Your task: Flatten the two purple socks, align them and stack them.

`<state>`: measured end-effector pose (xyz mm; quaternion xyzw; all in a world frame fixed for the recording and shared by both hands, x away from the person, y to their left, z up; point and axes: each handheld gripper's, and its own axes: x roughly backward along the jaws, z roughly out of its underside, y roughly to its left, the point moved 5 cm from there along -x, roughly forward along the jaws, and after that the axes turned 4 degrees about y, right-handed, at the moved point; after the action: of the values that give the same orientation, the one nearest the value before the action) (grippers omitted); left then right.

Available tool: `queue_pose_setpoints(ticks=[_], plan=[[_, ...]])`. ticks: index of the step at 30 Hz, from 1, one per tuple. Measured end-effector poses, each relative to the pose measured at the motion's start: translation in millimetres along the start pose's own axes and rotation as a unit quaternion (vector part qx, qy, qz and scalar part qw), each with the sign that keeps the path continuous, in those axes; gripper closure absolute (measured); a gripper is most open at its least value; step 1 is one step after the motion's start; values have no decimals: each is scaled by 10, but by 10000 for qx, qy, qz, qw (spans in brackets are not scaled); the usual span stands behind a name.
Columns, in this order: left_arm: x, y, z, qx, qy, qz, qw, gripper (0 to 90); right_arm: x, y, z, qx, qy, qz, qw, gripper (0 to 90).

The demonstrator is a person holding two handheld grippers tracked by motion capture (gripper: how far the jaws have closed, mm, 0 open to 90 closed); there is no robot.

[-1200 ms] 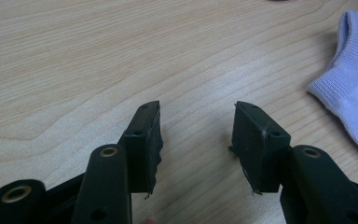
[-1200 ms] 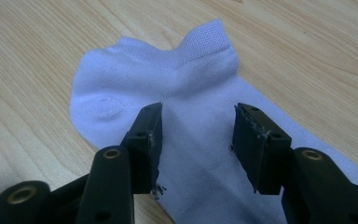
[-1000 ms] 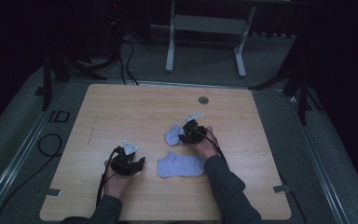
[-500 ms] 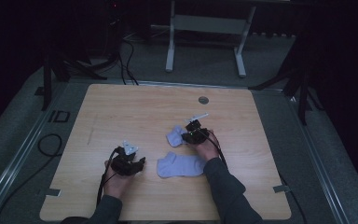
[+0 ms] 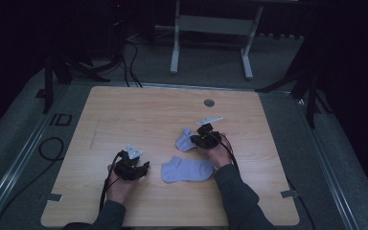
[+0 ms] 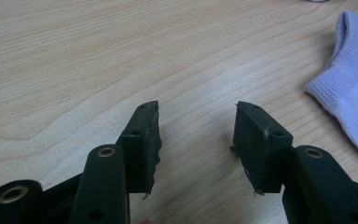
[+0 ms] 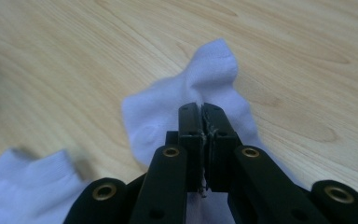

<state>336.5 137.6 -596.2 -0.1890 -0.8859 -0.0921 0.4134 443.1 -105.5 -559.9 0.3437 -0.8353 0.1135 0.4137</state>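
Wooden table (image 5: 139, 115), dim room, two pale lilac socks near the front right of centre.

Right gripper (image 5: 202, 139): jaws pinched together on the far sock (image 5: 186, 140), closed down over the last second, fabric caught between the pads. In the right gripper view the jaws meet with barely a slit between them, a thin line of cloth showing in it; far sock (image 7: 200, 88) bunched and peaked just ahead of the tips, one corner pulled up off the wood. Right hand (image 5: 219, 154) behind the gripper, sleeve running in from the bottom edge.

Near sock (image 5: 188, 169): flat on the table, lying crosswise, just in front of the far sock and beside the right forearm. Not touched by either gripper. Cuff end seen at the lower left of the right gripper view (image 7: 23, 186).

Left gripper (image 5: 132, 168): jaws about half open, nothing between the pads, bare wood visible in the gap. Resting low over the table, left of the near sock and apart from it. Ribbed edge of the near sock (image 6: 349, 93) at the right of the left gripper view, clear of the jaws. Left hand (image 5: 120, 184) wrapped round the body of the gripper.

Round grommet (image 5: 209, 102) set in the tabletop farther back, well apart from the socks.
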Motion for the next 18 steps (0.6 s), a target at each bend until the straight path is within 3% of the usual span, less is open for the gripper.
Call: queue_pose_setpoints(ticks=[2, 15, 18], plan=[[0, 0, 0, -3, -1, -1, 10000, 511, 120, 33, 35, 41, -178, -40, 9998, 874], [-1, -2, -1, -1, -5, -6, 10000, 508, 566, 123, 134, 212, -701, 44, 9973, 872], [0, -3, 1, -8, 5, -6, 10000, 507, 638, 102, 206, 65, -859, 19, 9963, 872]])
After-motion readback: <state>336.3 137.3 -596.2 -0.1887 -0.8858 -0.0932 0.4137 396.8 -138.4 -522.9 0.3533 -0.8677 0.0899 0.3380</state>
